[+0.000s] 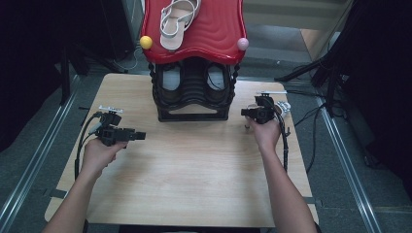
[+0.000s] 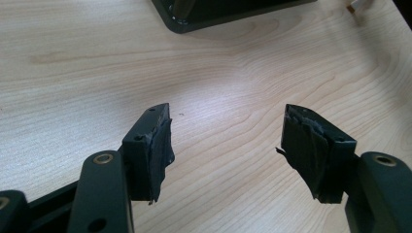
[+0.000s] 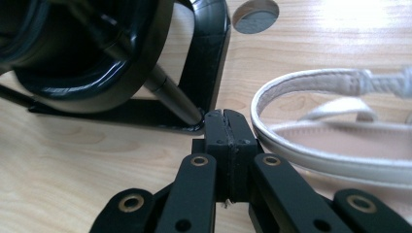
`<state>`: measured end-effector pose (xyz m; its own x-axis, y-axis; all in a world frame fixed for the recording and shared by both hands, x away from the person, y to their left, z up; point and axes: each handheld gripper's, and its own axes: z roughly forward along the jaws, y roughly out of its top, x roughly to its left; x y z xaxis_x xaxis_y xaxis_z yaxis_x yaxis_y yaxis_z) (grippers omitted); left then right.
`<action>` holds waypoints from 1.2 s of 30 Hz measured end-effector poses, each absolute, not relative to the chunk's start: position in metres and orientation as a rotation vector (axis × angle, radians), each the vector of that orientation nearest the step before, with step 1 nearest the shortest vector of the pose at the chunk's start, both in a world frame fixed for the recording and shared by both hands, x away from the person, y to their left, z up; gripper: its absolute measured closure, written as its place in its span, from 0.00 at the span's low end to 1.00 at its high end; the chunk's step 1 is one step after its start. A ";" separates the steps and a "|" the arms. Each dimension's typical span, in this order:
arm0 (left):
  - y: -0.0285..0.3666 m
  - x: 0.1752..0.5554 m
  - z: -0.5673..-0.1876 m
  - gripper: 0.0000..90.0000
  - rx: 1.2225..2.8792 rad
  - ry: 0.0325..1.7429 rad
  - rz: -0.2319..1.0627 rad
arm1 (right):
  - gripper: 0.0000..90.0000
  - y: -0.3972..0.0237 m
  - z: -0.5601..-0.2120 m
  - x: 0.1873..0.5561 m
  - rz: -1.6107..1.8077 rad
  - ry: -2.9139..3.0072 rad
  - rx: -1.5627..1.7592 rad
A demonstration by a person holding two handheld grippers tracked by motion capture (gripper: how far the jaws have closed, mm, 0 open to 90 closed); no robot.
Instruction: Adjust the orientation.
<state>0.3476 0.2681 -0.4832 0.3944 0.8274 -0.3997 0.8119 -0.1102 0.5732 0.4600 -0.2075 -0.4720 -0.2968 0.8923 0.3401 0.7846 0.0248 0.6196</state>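
Note:
A white strappy sandal [image 1: 177, 19] lies on the red top shelf [image 1: 214, 29] of a black shoe rack [image 1: 194, 97] at the table's far middle. A second white sandal [image 3: 340, 136] rests flat on the table just right of my right gripper [image 3: 224, 114], whose jaws are pressed together with nothing between them, close to the rack's base [image 3: 209, 53]. In the high view this right gripper [image 1: 245, 112] is at the rack's right foot, and a bit of white sandal [image 1: 285, 108] shows behind it. My left gripper [image 1: 141, 136] hovers left of the rack, open [image 2: 226, 114] over bare wood.
Dark shoes [image 1: 171, 80] sit on the rack's lower shelf. A yellow knob [image 1: 145, 42] and a pink knob [image 1: 242, 43] mark the red shelf's front corners. The wooden table [image 1: 194, 170] stretches toward the person. Cables [image 1: 284, 145] trail from both grippers.

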 end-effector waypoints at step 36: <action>0.269 0.346 -0.489 0.40 1.922 1.407 0.009 | 1.00 -0.260 -0.474 0.406 1.133 2.206 1.771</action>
<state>0.3462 0.2688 -0.4889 0.3980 0.8249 -0.4015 0.8196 -0.1232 0.5595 0.4060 -0.2602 -0.4744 -0.3215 0.8745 0.3631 0.8045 0.0500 0.5919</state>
